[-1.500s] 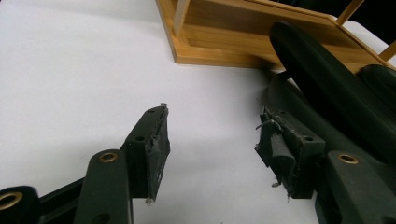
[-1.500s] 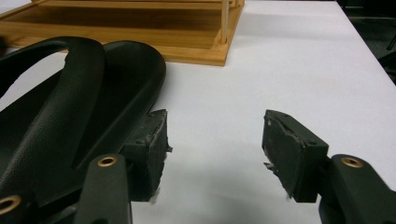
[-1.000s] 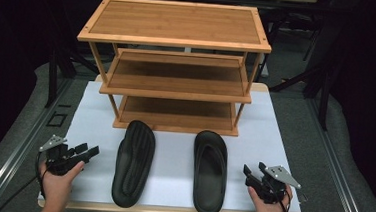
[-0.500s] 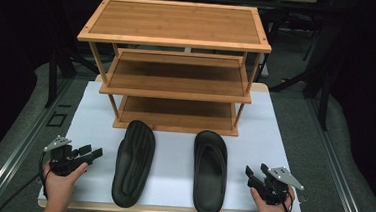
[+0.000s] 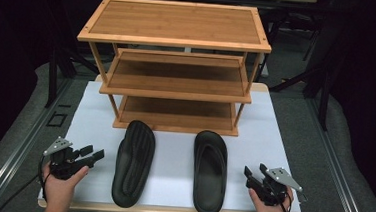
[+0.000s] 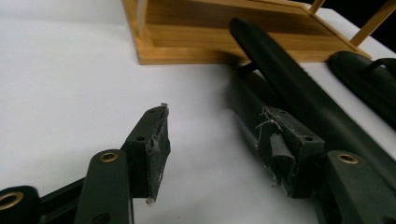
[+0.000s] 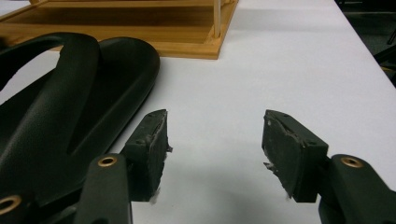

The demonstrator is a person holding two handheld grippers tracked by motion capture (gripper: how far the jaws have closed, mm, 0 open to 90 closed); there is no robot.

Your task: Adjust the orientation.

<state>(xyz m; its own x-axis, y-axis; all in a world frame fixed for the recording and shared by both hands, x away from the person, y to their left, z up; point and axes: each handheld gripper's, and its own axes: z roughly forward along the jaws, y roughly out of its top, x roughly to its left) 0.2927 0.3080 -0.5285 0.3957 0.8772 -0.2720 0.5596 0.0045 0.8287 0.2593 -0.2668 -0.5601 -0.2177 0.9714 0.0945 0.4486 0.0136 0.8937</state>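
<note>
Two black sandals lie on the white table in front of a wooden rack. The left sandal (image 5: pixel 133 163) is sole up, showing ribbed tread; the right sandal (image 5: pixel 210 171) lies strap up. My left gripper (image 5: pixel 92 152) is open just left of the upturned sandal, low over the table. In the left gripper view that sandal (image 6: pixel 299 93) runs alongside the right jaw, with nothing between the left gripper (image 6: pixel 212 140) jaws. My right gripper (image 5: pixel 248 175) is open to the right of the strap-up sandal (image 7: pixel 70 107). Only bare table lies in the gap of the right gripper (image 7: pixel 215 140).
The three-shelf bamboo rack (image 5: pixel 175 75) stands at the back of the white table top (image 5: pixel 269 127), its bottom shelf (image 6: pixel 233 42) just beyond the sandals' toes. The near table edge (image 5: pixel 168 211) is close under both hands. Dark floor surrounds the table.
My left gripper has edged slightly right, toward the upturned sandal. The right gripper has barely moved. Both stay open.
</note>
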